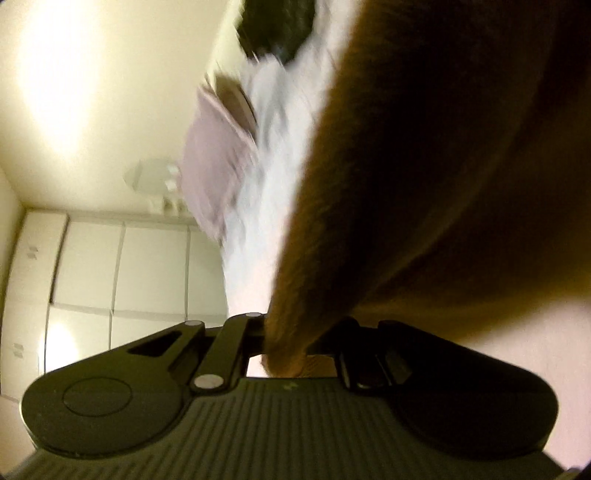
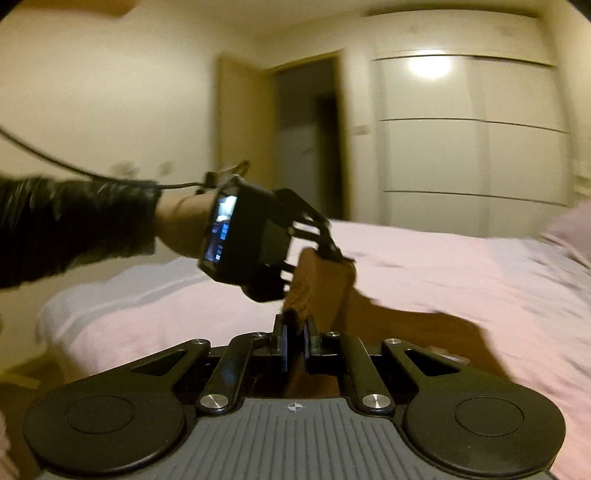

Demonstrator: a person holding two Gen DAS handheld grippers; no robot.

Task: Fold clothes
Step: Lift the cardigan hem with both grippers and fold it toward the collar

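A brown fuzzy garment (image 2: 321, 284) is held up over a bed with a pale pink cover (image 2: 461, 280). My right gripper (image 2: 295, 328) is shut on its edge, the cloth pinched between the two fingers. My left gripper (image 2: 332, 254) shows in the right wrist view, shut on the top corner of the same garment, above and beyond the right one. In the left wrist view the brown garment (image 1: 443, 166) fills the right side and comes out of my left gripper (image 1: 284, 343). That view is tilted and blurred.
A white wardrobe (image 2: 469, 129) stands past the bed, with an open doorway (image 2: 306, 140) to its left. A pink pillow (image 1: 214, 158) and a dark item (image 1: 277, 26) lie on the bed in the left wrist view. A cable (image 2: 55, 158) trails from the left hand.
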